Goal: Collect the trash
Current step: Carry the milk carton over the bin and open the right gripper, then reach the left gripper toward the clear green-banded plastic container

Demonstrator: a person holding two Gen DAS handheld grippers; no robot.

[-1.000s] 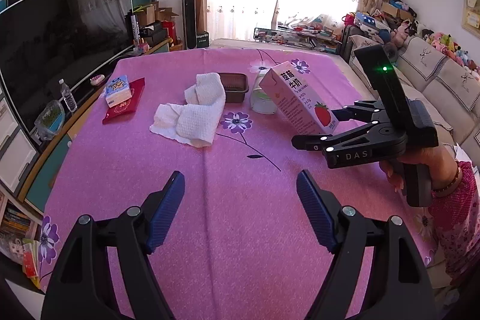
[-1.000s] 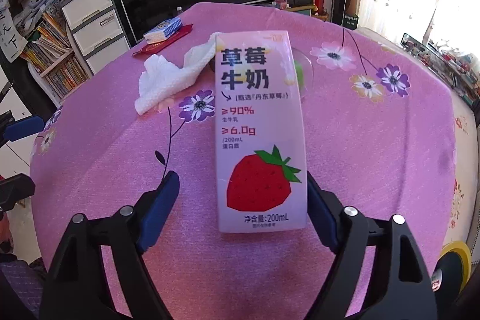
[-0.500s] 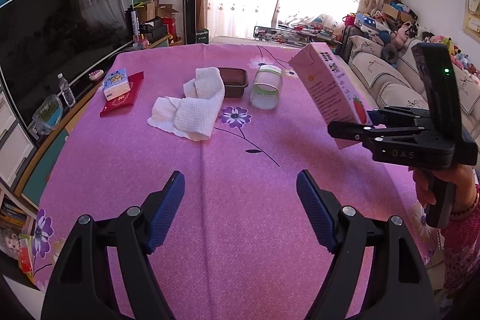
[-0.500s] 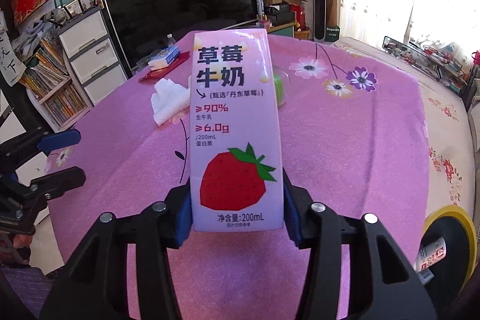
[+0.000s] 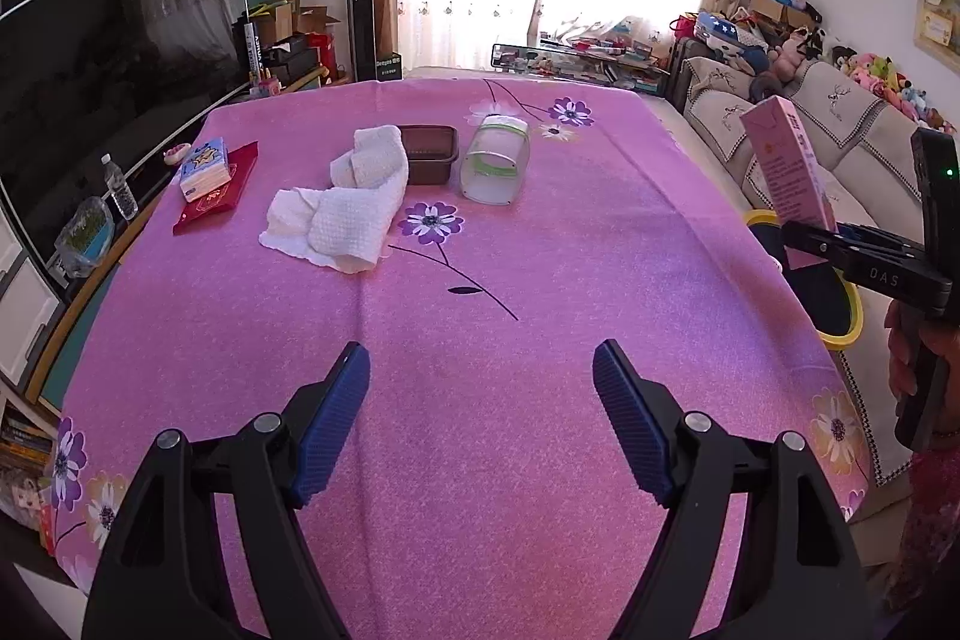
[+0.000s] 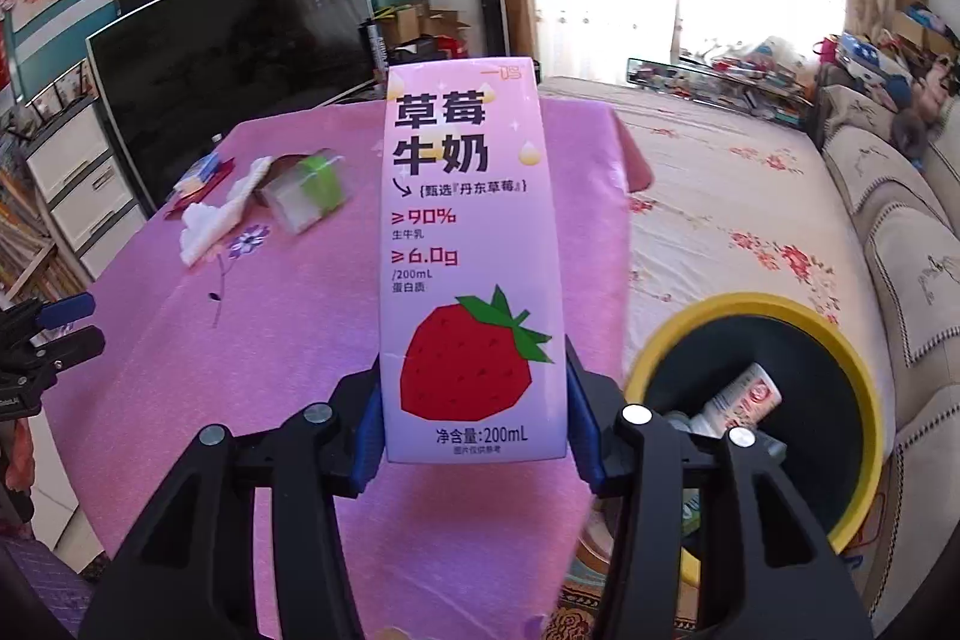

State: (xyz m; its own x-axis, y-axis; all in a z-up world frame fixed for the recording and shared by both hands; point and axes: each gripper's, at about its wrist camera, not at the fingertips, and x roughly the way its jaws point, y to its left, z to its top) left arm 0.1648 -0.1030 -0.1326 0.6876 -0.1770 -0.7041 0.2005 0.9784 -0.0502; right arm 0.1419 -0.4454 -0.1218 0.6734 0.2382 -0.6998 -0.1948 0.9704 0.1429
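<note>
Your bench [image 5: 480,400], under pink floral cloth, carries a crumpled white towel [image 5: 348,208], brown tray [image 5: 429,154], tipped clear jar [image 5: 495,160], and a tissue pack [image 5: 205,167] on a red packet [image 5: 225,196].

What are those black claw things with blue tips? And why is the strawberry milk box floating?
Those claws are grabbing tools; a person holds one in each hand, and each has a camera looking along its fingers. One picture is from the left gripper, which is open and empty above the pink table. The other is from the right gripper, squeezing the strawberry milk carton, so it isn't floating. On the table lie a white towel, a brown tray, a tipped clear jar and a tissue pack. Beside the table stands a yellow-rimmed bin with trash inside.
</note>
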